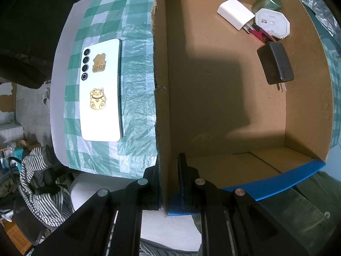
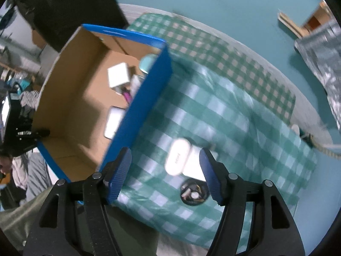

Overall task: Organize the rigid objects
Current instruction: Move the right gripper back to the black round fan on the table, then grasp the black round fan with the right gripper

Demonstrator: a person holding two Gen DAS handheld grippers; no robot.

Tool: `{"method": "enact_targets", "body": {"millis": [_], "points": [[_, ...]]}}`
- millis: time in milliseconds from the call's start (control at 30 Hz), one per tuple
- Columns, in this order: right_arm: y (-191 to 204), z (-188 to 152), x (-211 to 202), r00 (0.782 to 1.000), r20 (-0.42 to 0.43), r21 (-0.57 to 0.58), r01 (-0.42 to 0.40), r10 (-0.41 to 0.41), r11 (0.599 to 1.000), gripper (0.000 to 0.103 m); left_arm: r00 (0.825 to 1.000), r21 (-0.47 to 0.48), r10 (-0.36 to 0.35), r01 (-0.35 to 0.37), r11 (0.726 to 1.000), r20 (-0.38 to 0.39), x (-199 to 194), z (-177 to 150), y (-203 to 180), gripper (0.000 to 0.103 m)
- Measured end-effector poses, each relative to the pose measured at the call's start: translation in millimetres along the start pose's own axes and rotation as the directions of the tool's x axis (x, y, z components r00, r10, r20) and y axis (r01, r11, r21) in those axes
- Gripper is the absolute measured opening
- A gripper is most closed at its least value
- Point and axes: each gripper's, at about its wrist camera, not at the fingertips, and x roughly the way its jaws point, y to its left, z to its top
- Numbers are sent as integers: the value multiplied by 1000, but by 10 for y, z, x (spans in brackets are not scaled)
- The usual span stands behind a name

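The left gripper is clamped on the near wall of the blue-sided cardboard box, steadying it. The right gripper hangs wide open and empty just short of the white oblong case on the green checked cloth. Packing looks mid-way; next, descend and straddle the case. Beyond, left of the box, lies the white phone.

In the left wrist view the box holds its chargers at two o'clock; the phone lies on the cloth at nine o'clock, outside the box wall
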Motion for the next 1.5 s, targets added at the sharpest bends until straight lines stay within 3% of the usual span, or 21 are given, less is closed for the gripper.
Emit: {"method": "enact_targets", "body": {"millis": [467,733,1367,1500], "points": [[-551,-611,550,994,-110,179,18,2,984,68,1000,-7,-4,4,1000,-1,3,-27,24,12],[-558,-847,878,989,-147,182,18,9,983,68,1000,-5,-2,2,1000,-1,2,-43,39,12],[-490,-859,1222,984,-176,172,60,-30,983,68,1000,-2,2,-2,1000,-3,12,-38,19,12],[-499,-853,1307,984,-177,177,67,-35,982,64,1000,-2,1,-1,1000,-2,10,-20,15,12]]}}
